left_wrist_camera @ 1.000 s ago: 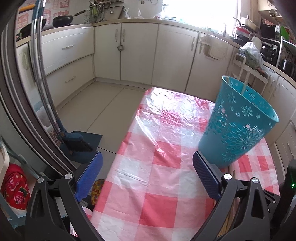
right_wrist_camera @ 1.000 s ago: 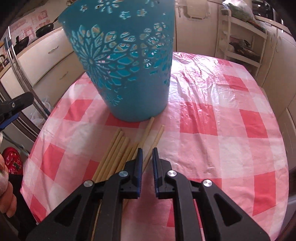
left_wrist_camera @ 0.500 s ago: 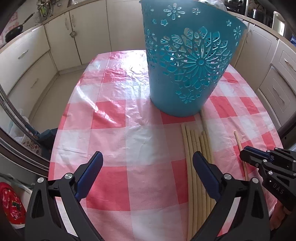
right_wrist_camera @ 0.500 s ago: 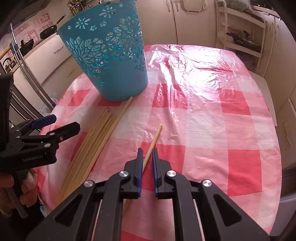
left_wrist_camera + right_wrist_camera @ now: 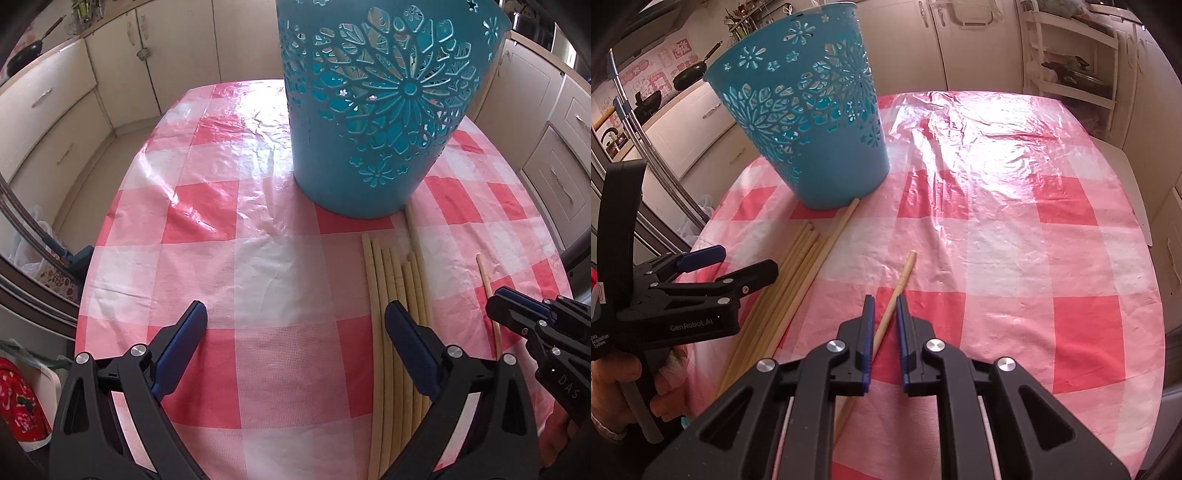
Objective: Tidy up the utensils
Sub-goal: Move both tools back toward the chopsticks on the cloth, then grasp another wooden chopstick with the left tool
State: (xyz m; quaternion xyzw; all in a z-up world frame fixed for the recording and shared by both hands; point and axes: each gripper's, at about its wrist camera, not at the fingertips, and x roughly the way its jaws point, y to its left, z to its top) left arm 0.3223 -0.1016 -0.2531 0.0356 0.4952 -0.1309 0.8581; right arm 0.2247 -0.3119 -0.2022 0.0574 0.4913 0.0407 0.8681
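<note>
Right gripper [image 5: 884, 301]: jaws drawn in to a narrow gap, tilted down over the table. One lone chopstick [image 5: 899, 286] runs between my pads; from my wrist view I cannot tell whether the pads press on it or only straddle it. Its far tip lies on a pale square of the pink-and-white checked tablecloth [image 5: 1015, 236], clear of everything else.

Left gripper [image 5: 295, 321]: jaws spread wide, nothing between them, pointing down at the cloth. Its right finger [image 5: 408, 345] sits over the near part of the chopstick bundle [image 5: 391, 295]; contact cannot be judged. In the right wrist view the same gripper [image 5: 738, 264] appears at the left edge, held by my hand [image 5: 635, 387].

Bundle: several pale wooden sticks lying side by side, roughly parallel, on the cloth just in front of the teal basket [image 5: 380, 110]. One longer stick [image 5: 840, 227] of the group reaches up to the basket's base; touching or just short, I cannot say.

Basket: upright, cut-out flower pattern, standing on the table beyond both grippers. The lone chopstick lies apart from the bundle, toward my right side.

Surroundings: cream kitchen cabinets [image 5: 44, 110] around the table.
</note>
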